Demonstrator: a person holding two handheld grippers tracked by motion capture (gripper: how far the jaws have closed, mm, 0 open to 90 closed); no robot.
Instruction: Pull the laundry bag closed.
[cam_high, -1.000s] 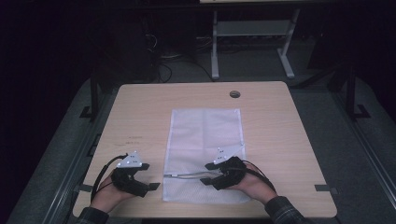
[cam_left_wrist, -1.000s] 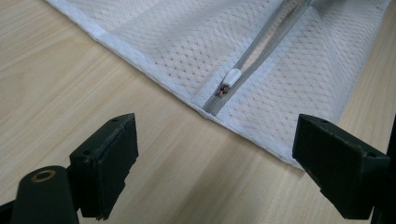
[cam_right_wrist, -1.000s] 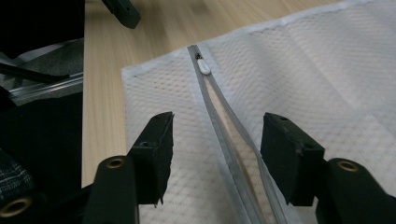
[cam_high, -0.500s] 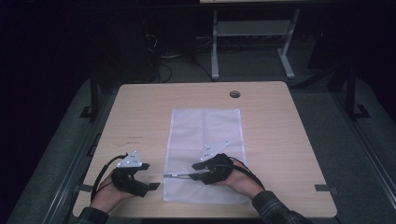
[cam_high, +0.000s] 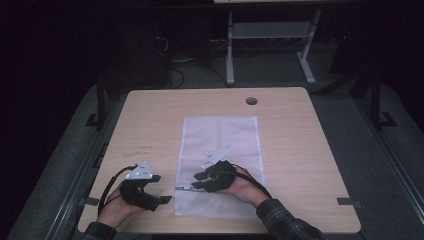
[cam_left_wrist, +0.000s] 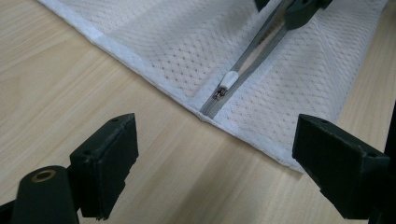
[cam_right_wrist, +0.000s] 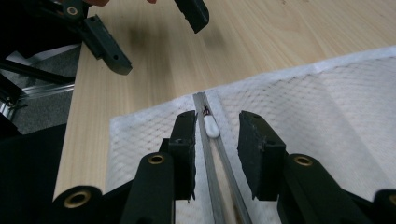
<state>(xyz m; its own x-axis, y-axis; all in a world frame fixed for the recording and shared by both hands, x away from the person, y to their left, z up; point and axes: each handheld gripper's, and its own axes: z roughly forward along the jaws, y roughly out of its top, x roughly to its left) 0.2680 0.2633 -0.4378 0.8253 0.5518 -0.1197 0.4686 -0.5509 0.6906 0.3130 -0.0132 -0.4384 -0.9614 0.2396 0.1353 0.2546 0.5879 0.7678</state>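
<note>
Right gripper (cam_right_wrist: 215, 140) is sitting with jaws apart astride the zipper pull (cam_right_wrist: 211, 126) of the mesh bag (cam_high: 220, 145); left gripper (cam_high: 150, 192) is resting with jaws spread on the table (cam_high: 310, 145).

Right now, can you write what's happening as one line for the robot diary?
scene: white mesh bag flat on table | right gripper: open, straddling zipper pull | left gripper: open, over bare wood beside bag

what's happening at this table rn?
A person holds a gripper in each hand over a white mesh bag lying flat on a wooden table. The right gripper is open, its jaws on either side of the bag's zipper, just behind the white zipper pull near the bag's edge. The zipper looks partly open. The left gripper is open too, beside the bag and clear of it.
</note>
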